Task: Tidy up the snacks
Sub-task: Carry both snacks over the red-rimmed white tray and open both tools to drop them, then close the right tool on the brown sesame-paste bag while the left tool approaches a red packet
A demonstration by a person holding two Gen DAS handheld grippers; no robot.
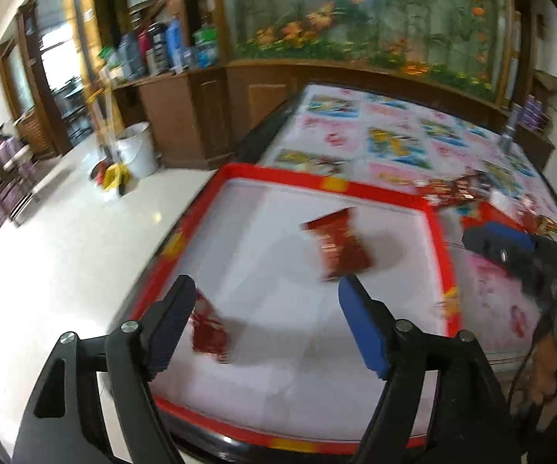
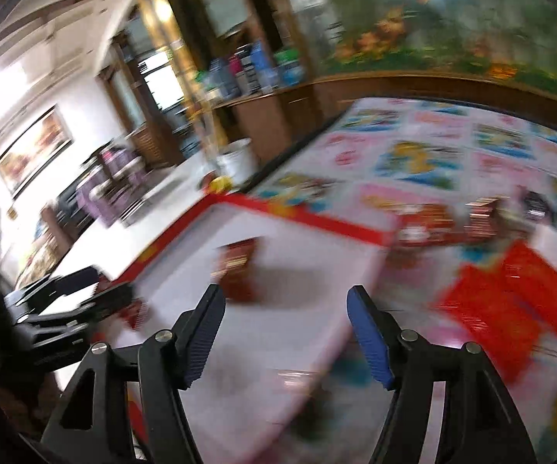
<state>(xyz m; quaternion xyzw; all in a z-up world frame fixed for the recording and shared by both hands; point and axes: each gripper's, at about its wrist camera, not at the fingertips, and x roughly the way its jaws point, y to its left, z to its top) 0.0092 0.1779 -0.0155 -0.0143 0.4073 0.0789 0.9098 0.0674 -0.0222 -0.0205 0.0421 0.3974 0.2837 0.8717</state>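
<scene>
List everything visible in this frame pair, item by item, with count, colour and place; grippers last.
tray: one, red rim, white floor, on the near end of the table
snack packets in tray: two, dark red, one mid-tray, one by the left finger
snack packets on table: several, red, blurred, beyond the tray's far right corner
tablecloth: one, pink with cartoon panels
bucket: one, white, on the floor
aquarium: one, behind the table
left gripper: open, empty, over the tray
right gripper: open, empty

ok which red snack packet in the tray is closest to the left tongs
The small red packet beside the left tongs' left finger. The other packet lies farther in, near the tray's middle.
</scene>
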